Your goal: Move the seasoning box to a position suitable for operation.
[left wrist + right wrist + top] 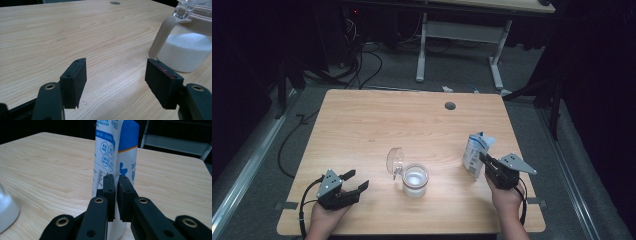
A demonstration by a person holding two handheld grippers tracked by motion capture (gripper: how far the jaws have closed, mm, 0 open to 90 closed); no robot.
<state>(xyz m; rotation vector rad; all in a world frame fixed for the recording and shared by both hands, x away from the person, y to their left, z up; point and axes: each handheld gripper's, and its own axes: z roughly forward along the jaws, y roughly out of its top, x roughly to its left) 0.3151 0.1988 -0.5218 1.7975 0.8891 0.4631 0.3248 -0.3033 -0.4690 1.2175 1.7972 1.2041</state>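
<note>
A: Right tool [484,161] status?

B: Clamped on the white-and-blue printed plastic pouch [475,154], near the tabletop's [362,125] right edge. In the right gripper view the two black pads sit almost together with a fold of the pouch [110,157] pinched between them. The grip is low on the side facing the person.

A: Pouch orientation?

B: Standing, long axis roughly vertical, base on the light wood tabletop. In the high view the top leans slightly up-right, away from the tool. The top end looks crumpled. I can't tell whether it's open.

A: Left tool [353,181]?

B: Released, jaws spread wide with nothing between them. It rests low at the front-left of the tabletop and points toward the clear glass jar with white powder [415,180].

A: Jar relative to the pouch?

B: Centre-front, well apart from the pouch and to its left. Its clear round lid [395,160] is swung up and open on the far-left side. In the left gripper view the jar [185,47] is just beyond the right pad, not touching.
</note>
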